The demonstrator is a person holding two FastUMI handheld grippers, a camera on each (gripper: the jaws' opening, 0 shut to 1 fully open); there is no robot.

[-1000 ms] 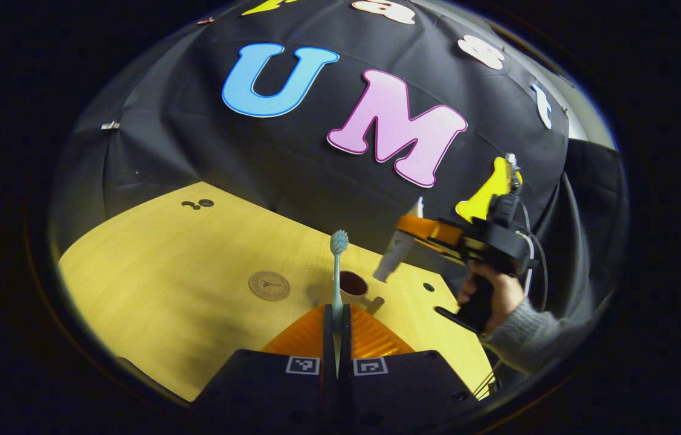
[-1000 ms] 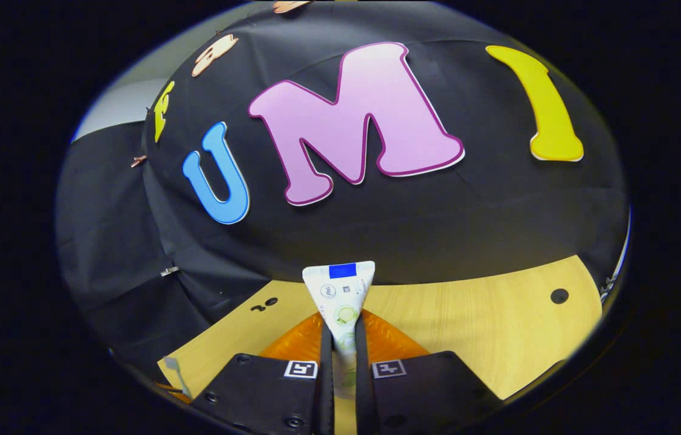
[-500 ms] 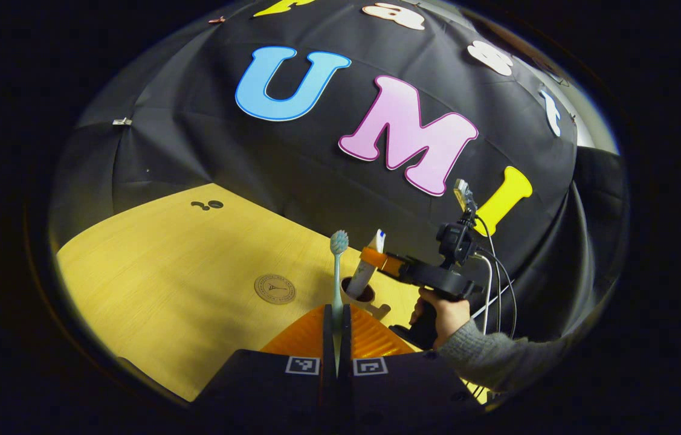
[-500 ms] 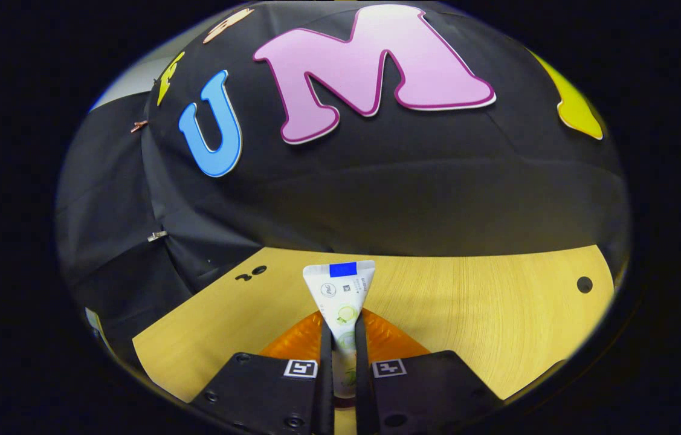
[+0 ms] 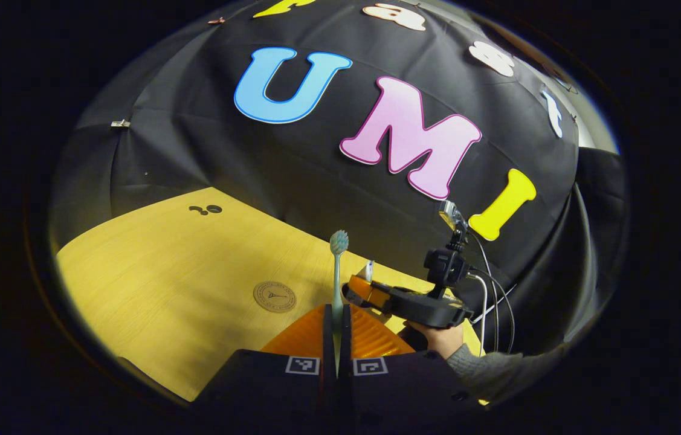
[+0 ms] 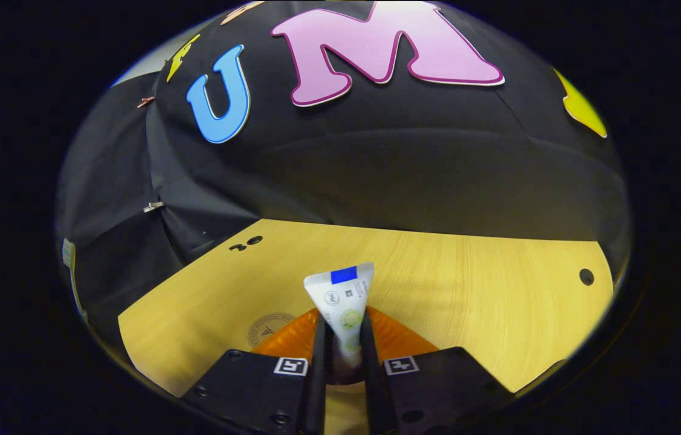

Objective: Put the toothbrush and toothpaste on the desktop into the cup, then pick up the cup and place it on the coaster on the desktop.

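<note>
Toothbrush [image 5: 338, 266]: slim pale-teal handle, upright, white-and-blue bristle head at top, pinched at its lower shaft between pressed-together jaws of left gripper [image 5: 336, 338]. Toothpaste [image 6: 343, 311]: white tube, flat crimped end uppermost with blue band, green and printed marks on its face, narrowing downward between jaws of right gripper [image 6: 342, 356]; jaws close against its sides, lower end dipping into dark cup [image 6: 340, 377] mouth, apparently. Coaster [image 5: 274, 296]: round, tan, emblem at centre, flat on yellow wooden counter [image 5: 183, 266], left of toothbrush. Hand [image 5: 434, 336], grey sleeve, gripping right gripper's handle.
</note>
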